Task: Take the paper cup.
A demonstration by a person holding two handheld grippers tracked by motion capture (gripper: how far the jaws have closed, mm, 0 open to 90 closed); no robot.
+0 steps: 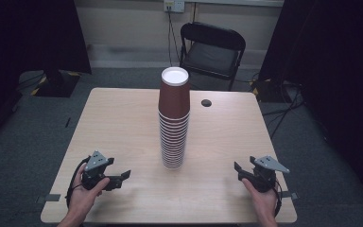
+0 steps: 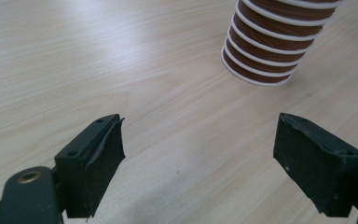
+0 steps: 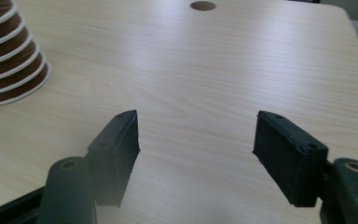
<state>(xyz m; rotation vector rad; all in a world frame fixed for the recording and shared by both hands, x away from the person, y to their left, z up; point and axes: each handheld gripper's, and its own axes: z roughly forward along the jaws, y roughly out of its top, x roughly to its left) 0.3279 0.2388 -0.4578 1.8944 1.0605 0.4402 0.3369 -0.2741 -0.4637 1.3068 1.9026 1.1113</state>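
A tall stack of upside-down brown paper cups with white rims (image 1: 174, 120) is standing mid-table on the pale wooden table (image 1: 123, 123). The left gripper (image 1: 123, 177) and right gripper (image 1: 238, 169) are sitting near the front corners, both gaping wide, holding nothing, well apart from the stack.

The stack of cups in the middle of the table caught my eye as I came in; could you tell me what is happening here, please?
A person sits at a wooden table with a two-jaw gripper in each hand. The left gripper and the right gripper rest near the table's front edge, one on each side, both with jaws wide apart and holding nothing. Between them stands a tall stack of brown paper cups, upside down and untouched. Nothing has been picked up yet. A black folding chair stands beyond the table.
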